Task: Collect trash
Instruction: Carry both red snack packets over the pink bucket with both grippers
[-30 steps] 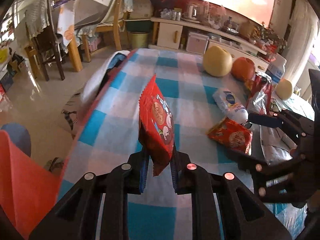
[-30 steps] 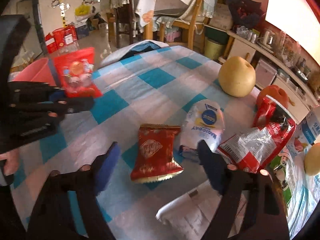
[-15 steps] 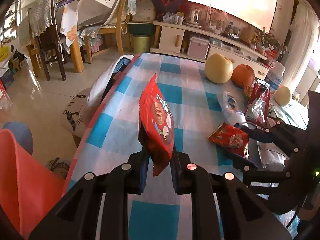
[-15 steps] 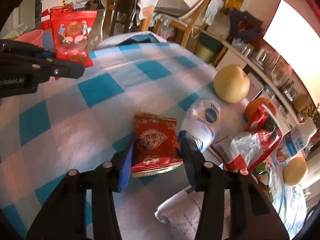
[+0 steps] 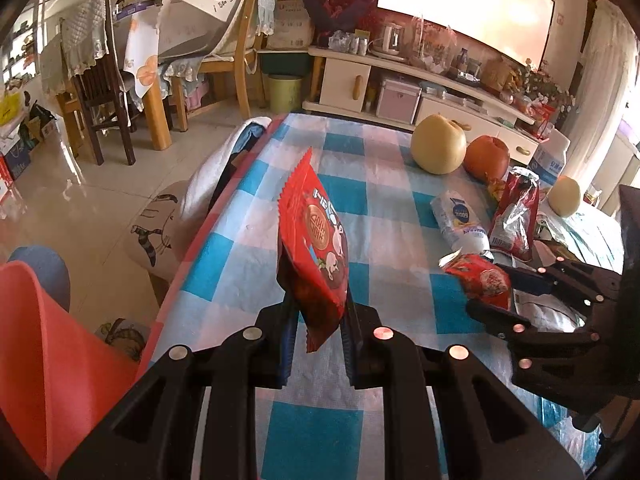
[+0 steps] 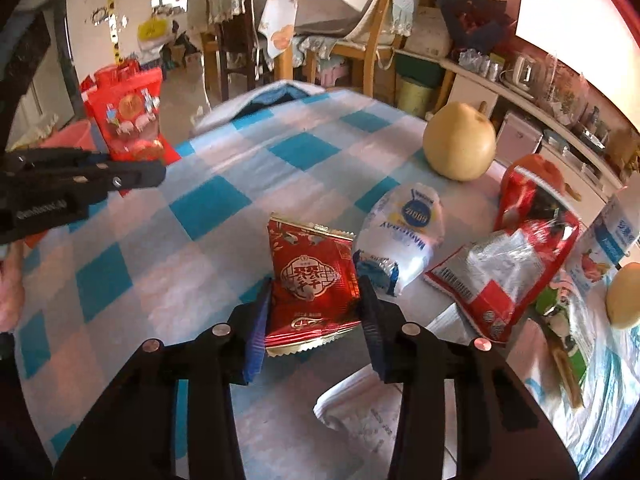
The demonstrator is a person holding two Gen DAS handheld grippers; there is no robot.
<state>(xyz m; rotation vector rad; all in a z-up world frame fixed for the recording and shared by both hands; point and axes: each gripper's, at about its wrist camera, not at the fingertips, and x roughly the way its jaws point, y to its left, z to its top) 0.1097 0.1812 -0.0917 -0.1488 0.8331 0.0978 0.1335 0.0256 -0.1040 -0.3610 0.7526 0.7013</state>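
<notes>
Upright between the left tongs (image 5: 318, 316), a red snack packet (image 5: 316, 240) stands on edge above the checked tabletop (image 5: 372, 176), pinched at its lower end by the two blue-padded fingers closed tight against it. Off to the left of that tabletop, low in the left wrist view, sits a red-orange bin (image 5: 48, 344) on the floor.

Further right, the right tongs (image 6: 316, 312) are narrowed around a second red packet (image 6: 312, 280), which lies flat on the cloth with its serrated end toward the camera. Both pads touch its side edges, so the packet is held between them, though whether it presses hard enough to lift it cannot be told.

Just beside this packet lies a white wrapper with a blue round logo (image 6: 404, 232), and next to that a crumpled red and silver bag (image 6: 504, 264). Behind them rest a yellow pear (image 6: 460, 142) and an orange fruit (image 5: 486, 156), touching each other. A folded white paper (image 6: 360, 404) lies near the right tongs.
</notes>
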